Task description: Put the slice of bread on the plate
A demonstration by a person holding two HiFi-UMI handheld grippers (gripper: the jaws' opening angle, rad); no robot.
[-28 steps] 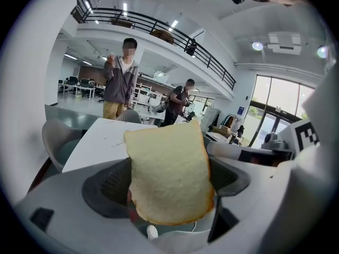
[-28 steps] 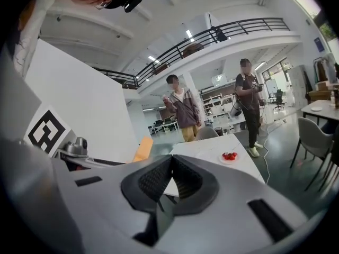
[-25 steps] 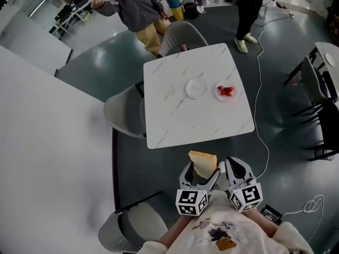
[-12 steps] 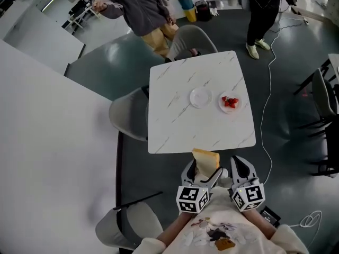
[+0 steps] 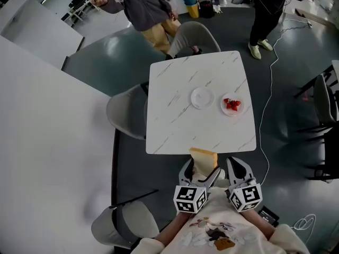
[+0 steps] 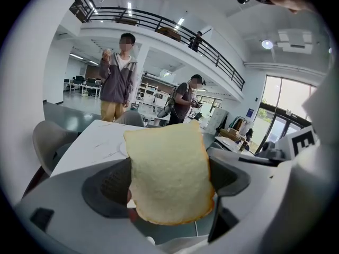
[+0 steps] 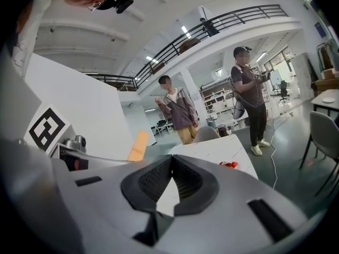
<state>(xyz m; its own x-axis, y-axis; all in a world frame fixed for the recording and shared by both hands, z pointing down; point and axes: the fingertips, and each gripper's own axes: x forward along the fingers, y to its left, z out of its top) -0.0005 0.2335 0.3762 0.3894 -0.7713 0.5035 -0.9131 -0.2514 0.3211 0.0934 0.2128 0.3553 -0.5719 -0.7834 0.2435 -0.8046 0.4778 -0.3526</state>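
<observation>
Smooth marble-veined tabletop, spongy matt bread, ribbed matt plastic right tongs.

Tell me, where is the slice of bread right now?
In the head view the slice of bread stands clamped in the left gripper, low centre, at the near edge of the white table, away from the empty plate.
</observation>
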